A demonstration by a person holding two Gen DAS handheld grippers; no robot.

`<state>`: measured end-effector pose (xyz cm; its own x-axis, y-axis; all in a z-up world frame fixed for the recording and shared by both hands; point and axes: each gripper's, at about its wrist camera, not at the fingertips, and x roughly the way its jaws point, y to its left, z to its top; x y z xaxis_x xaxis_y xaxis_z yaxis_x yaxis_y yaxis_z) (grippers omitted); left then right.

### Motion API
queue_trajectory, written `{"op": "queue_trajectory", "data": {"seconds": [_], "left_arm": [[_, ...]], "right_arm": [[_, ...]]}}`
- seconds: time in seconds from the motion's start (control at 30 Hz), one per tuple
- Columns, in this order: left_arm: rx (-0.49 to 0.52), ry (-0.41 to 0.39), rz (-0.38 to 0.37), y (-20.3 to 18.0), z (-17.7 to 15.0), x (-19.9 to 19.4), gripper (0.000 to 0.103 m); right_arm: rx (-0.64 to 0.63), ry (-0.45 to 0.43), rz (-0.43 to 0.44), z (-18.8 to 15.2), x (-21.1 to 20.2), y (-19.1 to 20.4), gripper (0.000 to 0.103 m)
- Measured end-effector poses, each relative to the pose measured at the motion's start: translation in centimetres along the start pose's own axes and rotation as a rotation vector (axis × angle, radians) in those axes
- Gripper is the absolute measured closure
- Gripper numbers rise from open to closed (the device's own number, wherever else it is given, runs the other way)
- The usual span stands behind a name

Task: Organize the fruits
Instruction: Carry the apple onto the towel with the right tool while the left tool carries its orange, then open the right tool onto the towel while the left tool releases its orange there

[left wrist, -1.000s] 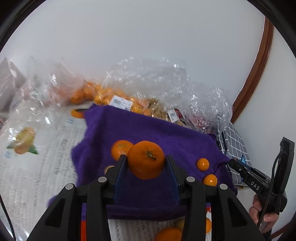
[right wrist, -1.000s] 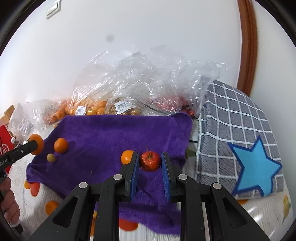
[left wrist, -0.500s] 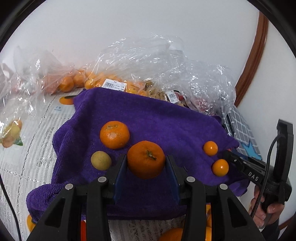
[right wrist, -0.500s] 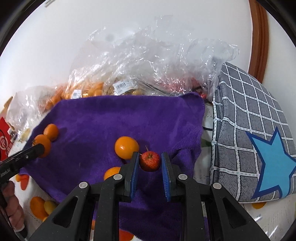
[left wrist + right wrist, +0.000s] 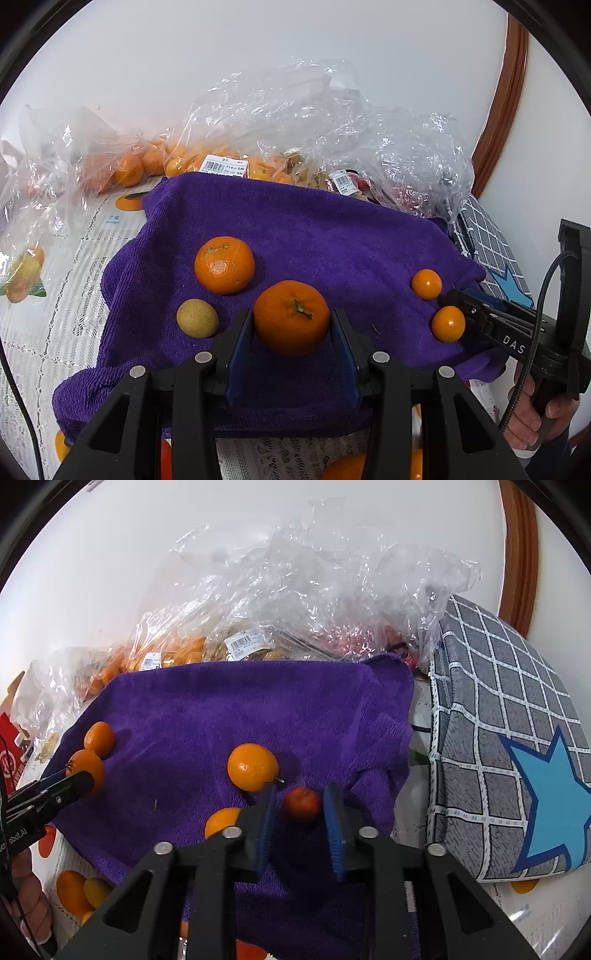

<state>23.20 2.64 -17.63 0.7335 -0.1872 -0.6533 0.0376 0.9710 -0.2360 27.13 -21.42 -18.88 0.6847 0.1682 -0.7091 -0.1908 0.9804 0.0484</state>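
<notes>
My left gripper point(image 5: 291, 326) is shut on a stemmed mandarin point(image 5: 291, 317), low over the purple towel point(image 5: 314, 236). On the towel beside it lie a second mandarin point(image 5: 224, 265), a tan round fruit point(image 5: 197, 318) and two small kumquats point(image 5: 426, 283) point(image 5: 448, 324). In the right wrist view my right gripper point(image 5: 300, 812) has its jaws opening. A small red fruit point(image 5: 301, 805), blurred, sits between the pads with a gap on each side. Kumquats point(image 5: 252, 767) point(image 5: 221, 821) lie just left of it. The left gripper point(image 5: 79, 781) shows at the far left.
Clear plastic bags point(image 5: 303, 122) of oranges and other fruit line the towel's far edge against the white wall. A grey checked cushion with a blue star point(image 5: 517, 757) lies right of the towel. A fruit-printed tablecloth point(image 5: 55, 295) surrounds it. A person's hand point(image 5: 535, 417) grips the right handle.
Both grippers have come down closer to the towel. The right jaws, shut on the red fruit before, have parted from it. The left still holds its mandarin.
</notes>
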Motion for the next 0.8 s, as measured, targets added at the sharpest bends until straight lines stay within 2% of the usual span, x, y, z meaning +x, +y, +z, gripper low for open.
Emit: {"op": "queue_trajectory", "data": {"seconds": [0.07,0.2,0.47,0.6,0.8], "left_arm": [[0.004,-0.001,-0.005,0.0,0.0,0.0,0.061],[0.007,-0.005,-0.011,-0.1,0.0,-0.1,0.059],[-0.009,-0.039,-0.021,0.2,-0.1,-1.1,0.054],[-0.025,-0.063,-0.032,0.5,-0.6,-2.5,0.053],[-0.044,-0.088,-0.049,1.0,-1.7,-4.8,0.052]], "right_arm": [[-0.006,-0.010,-0.009,0.1,-0.3,0.1,0.057],[-0.014,-0.029,-0.011,0.1,-1.0,0.3,0.050],[-0.032,-0.107,-0.059,-0.5,-2.5,0.7,0.049],[0.018,-0.156,-0.077,-0.6,-4.2,0.3,0.050],[0.058,-0.163,-0.077,-1.7,-7.4,1.0,0.050]]}}
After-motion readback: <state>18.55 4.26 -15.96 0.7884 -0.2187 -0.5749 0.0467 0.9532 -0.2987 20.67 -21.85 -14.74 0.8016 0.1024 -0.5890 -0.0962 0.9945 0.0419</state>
